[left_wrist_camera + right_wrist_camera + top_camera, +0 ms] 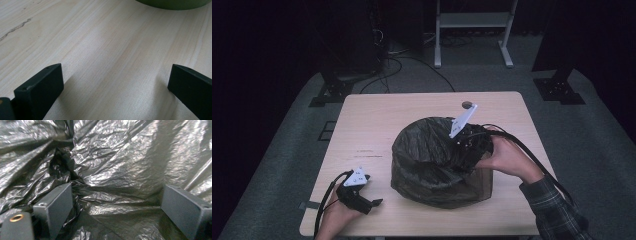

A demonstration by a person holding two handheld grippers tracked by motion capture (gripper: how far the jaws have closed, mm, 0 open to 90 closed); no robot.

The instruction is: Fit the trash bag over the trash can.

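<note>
Pressing into black bag point(432, 160): right claw point(472, 145) spread; bag mouth upward | left claw point(374, 204) spread

Dim, dark-edged overhead picture; glare on crinkled plastic point(120, 165).

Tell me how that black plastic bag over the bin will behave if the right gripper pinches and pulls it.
The black plastic bag looks thin and heavily crinkled, so it will probably fold and bunch rather than hold shape. Its glossy film may slip between the open jaws of the right gripper. It seems light; pulling hard might drag or tip the bin beneath.
</note>
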